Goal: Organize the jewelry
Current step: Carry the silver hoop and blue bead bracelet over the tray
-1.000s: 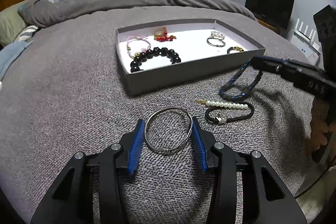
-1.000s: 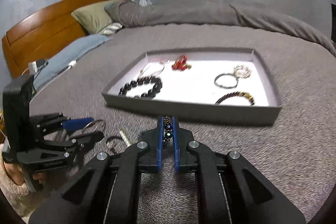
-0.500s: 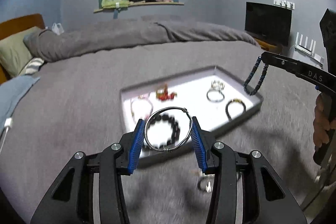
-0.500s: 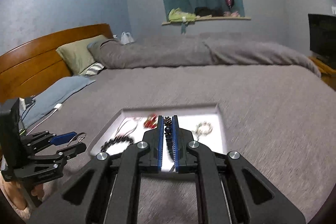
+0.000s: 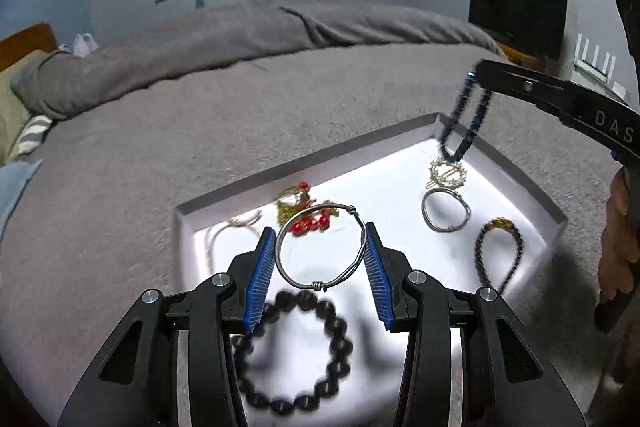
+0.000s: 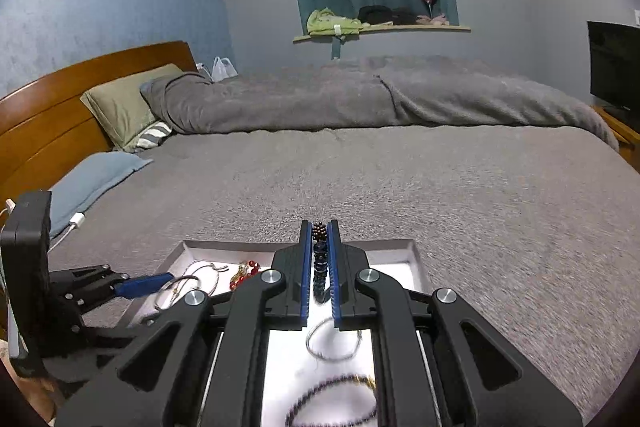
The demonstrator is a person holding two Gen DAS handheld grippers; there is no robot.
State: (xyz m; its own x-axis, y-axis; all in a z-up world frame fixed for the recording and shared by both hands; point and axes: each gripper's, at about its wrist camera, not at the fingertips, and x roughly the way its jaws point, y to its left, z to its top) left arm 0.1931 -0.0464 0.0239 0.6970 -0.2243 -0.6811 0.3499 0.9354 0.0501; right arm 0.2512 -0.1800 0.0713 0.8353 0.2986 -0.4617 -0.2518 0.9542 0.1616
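Observation:
My left gripper (image 5: 320,255) is shut on a silver wire bangle (image 5: 320,247), pinched across its width between the blue pads and held over the near left part of the grey tray (image 5: 304,167). My right gripper (image 6: 320,229) is shut on a blue beaded bracelet (image 6: 320,259). In the left wrist view that bracelet (image 5: 464,123) dangles from the right gripper (image 5: 480,75) above the tray's far right corner. On the tray's white floor lie a black bead bracelet (image 5: 296,351), a red-and-gold piece (image 5: 304,215), a silver ring (image 5: 446,211) and a dark bracelet (image 5: 500,255).
The tray rests on a grey bedspread (image 6: 440,187) with open cover all around it. A rolled duvet (image 6: 360,95), pillows (image 6: 120,103) and a wooden headboard (image 6: 48,107) lie beyond. A dark screen (image 5: 516,7) stands at the right. A hand (image 5: 616,247) holds the right gripper.
Both grippers rose off the bedspread and travelled forward over the tray, each carrying its bracelet. The pearl and black cord bracelets left on the cover have dropped out of view.

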